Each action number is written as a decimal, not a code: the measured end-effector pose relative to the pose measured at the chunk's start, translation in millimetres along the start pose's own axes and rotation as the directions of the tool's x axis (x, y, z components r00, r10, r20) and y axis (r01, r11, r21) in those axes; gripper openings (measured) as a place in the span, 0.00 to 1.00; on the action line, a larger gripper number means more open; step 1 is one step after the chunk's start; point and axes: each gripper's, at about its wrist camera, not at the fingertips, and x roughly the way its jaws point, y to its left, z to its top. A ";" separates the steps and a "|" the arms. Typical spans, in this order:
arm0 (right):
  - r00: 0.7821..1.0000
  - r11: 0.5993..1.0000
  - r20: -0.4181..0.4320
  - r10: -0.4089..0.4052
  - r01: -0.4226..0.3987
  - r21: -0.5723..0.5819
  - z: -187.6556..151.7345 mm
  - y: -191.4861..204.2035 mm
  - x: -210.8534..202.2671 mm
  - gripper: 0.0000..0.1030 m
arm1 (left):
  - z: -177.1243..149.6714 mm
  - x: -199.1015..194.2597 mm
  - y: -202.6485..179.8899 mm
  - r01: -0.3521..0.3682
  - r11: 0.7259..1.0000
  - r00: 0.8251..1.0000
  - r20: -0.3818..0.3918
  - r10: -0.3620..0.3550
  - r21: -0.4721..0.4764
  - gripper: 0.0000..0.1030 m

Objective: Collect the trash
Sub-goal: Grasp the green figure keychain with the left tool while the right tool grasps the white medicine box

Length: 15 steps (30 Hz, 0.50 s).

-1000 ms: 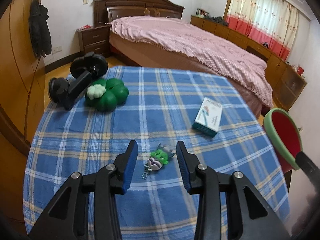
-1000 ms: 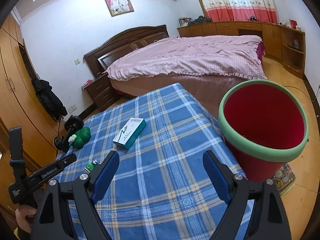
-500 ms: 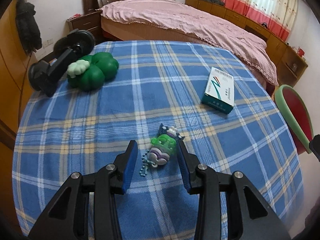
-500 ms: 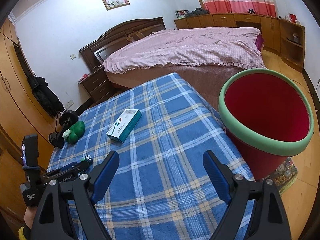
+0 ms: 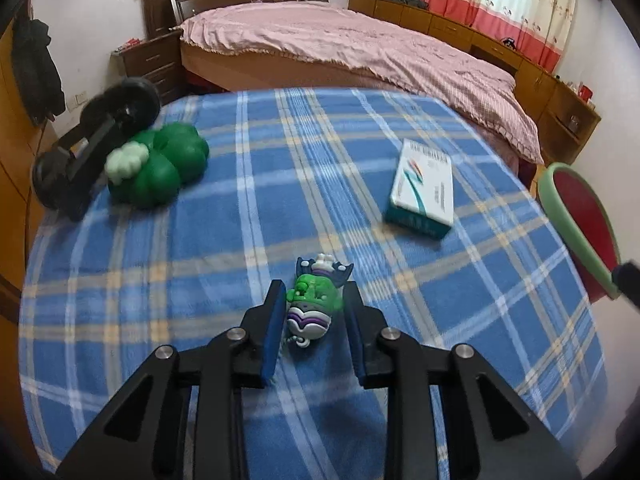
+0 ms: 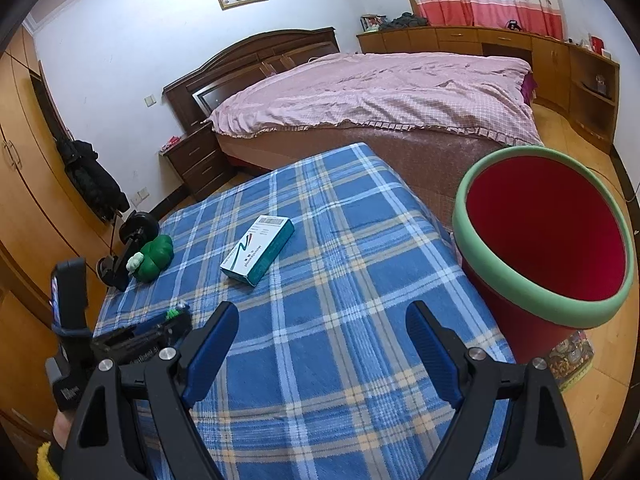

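The left gripper point(image 5: 313, 312) is clenching a green keychain toy point(image 5: 314, 300) (on the plaid cloth point(image 5: 240, 220)) while the right gripper point(image 6: 322, 344) is hanging released.

No text could be read; the white-and-teal box point(image 6: 257, 255), left of centre, carried a barcode and printed lines too small to make out.

Left gripper point(image 5: 312, 312) low, pointing to 12 o'clock, blue pads point(image 5: 273, 328) closed in on a toy. Right gripper point(image 6: 322, 350) level, spread wide, holding nothing; left one at its 9 o'clock.
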 end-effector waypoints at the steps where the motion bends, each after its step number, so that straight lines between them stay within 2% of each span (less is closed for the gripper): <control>1: 1.000 1.000 -0.008 0.001 -0.001 0.002 1.4 1.7 2.2 0.85 | 3.3 -2.2 0.3 -0.005 1.000 1.000 0.012 0.005 -0.001 0.28; 8: 0.998 0.999 -0.059 0.021 -0.019 0.038 17.4 18.7 31.6 0.85 | 30.2 -10.2 17.7 -0.060 0.996 0.995 0.080 0.065 -0.059 0.28; 15: 0.996 0.999 -0.090 -0.011 0.015 0.043 27.8 45.1 74.7 0.85 | 28.1 -0.5 45.0 -0.081 0.981 0.989 0.105 0.101 -0.178 0.28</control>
